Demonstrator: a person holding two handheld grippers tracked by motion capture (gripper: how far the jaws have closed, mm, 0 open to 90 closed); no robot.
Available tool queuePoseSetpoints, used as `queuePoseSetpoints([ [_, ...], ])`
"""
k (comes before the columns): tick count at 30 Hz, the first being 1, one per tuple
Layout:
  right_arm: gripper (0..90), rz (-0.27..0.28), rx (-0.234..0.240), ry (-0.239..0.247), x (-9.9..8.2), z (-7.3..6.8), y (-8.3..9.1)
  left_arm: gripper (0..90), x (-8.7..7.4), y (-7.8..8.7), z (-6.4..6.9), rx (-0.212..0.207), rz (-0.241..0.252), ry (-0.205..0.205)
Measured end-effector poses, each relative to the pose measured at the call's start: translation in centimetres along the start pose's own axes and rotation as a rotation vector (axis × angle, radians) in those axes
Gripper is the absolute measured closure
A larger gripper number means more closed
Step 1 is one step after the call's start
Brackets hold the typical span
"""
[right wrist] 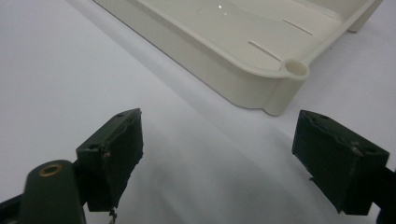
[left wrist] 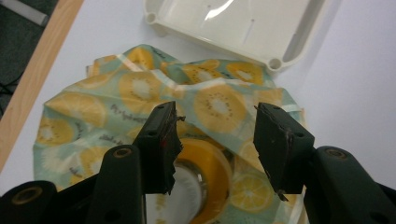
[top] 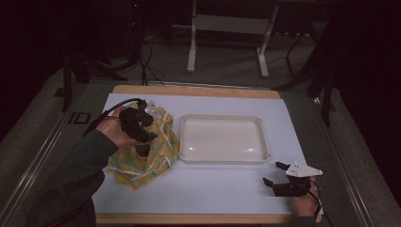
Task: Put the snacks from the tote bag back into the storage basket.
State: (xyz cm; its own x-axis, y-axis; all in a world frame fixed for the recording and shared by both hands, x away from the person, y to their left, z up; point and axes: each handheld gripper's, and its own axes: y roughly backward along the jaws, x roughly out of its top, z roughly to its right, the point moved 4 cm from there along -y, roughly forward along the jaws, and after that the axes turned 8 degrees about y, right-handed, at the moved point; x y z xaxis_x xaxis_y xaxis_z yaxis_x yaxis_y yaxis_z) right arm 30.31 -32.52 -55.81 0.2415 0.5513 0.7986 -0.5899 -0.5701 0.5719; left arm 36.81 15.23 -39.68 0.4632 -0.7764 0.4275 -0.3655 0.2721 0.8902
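A cloth printed with yellow citrus slices (top: 158, 158) lies bunched on the white table cover at the left. My left gripper (top: 142, 135) hovers over it, pointing down. In the left gripper view its jaws (left wrist: 215, 112) stand apart above the cloth (left wrist: 93, 107), with an orange-rimmed round object (left wrist: 210, 163) showing below them among the folds; the pads press on nothing. An empty cream tray (top: 222, 158) sits mid-table. My right gripper (top: 272, 172) rests near the front right, open, facing the tray's near corner (right wrist: 294, 70) with bare table between its jaws (right wrist: 219, 119).
The wooden table edge (top: 189, 218) runs along the front and another along the back (top: 198, 91). Past the table stand a white frame's legs (top: 191, 52) and dark stands with cables on the floor. White cover lies bare in front of the tray.
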Motion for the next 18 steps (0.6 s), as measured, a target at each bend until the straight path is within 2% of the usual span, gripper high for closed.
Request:
queuePoseSetpoints([
  [10, 16.0, 0.001, 0.000, -0.001, 0.0, 0.0, 0.0, 48.9, -0.4, -0.2, -1.1, -0.014, -0.018, 0.034],
  [18, 16.0, 0.000, -0.002, -0.002, 0.0, 0.0, 0.0, 49.0, -0.8, -0.2, -1.4, -0.023, -0.029, 0.044],
])
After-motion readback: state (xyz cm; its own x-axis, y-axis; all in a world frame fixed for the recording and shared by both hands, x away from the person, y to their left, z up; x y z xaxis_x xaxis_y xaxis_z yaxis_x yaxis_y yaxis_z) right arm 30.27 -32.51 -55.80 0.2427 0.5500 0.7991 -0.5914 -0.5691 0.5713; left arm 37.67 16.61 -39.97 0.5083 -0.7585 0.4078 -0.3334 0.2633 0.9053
